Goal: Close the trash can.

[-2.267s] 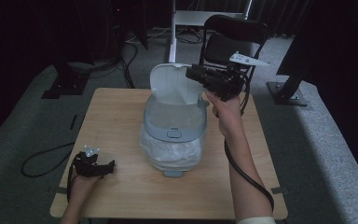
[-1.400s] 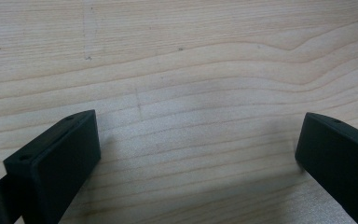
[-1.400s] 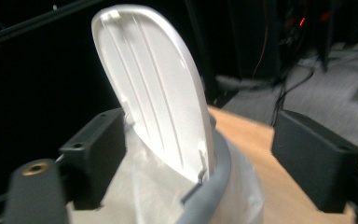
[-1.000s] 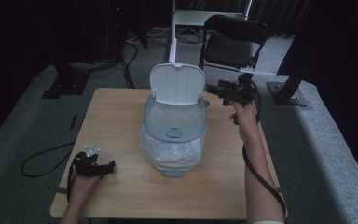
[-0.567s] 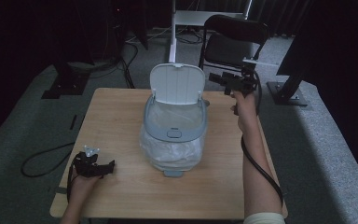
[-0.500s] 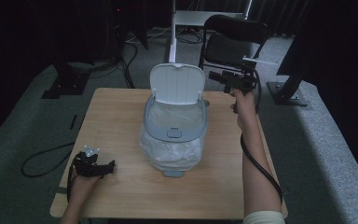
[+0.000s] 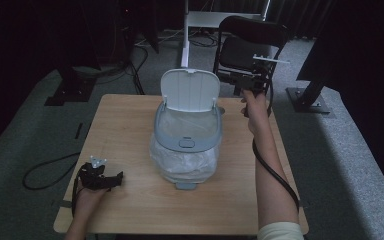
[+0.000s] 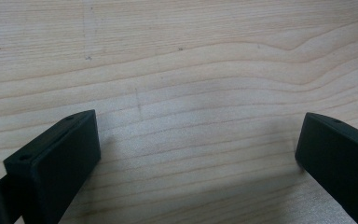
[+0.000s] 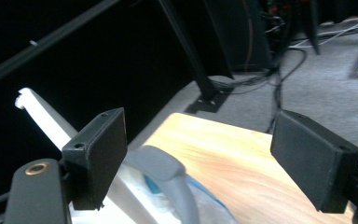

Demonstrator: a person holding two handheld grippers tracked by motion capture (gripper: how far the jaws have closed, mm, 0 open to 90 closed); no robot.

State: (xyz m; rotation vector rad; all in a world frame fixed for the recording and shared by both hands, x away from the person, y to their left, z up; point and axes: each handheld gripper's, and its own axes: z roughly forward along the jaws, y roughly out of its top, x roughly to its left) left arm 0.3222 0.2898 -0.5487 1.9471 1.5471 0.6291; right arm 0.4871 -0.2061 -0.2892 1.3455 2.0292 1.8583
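Bin point(image 7: 187, 135) lid point(image 7: 190, 90) upright, right gripper point(image 7: 230, 77) just beside, jaws wide, empty

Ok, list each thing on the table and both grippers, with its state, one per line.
Bin: upright on the table, lined with a clear bag.
Lid: open, tipped up at the back.
Left gripper: open, empty, resting low at the table's near left corner.
Right gripper: open, empty, raised beside the lid's right edge, not touching it.
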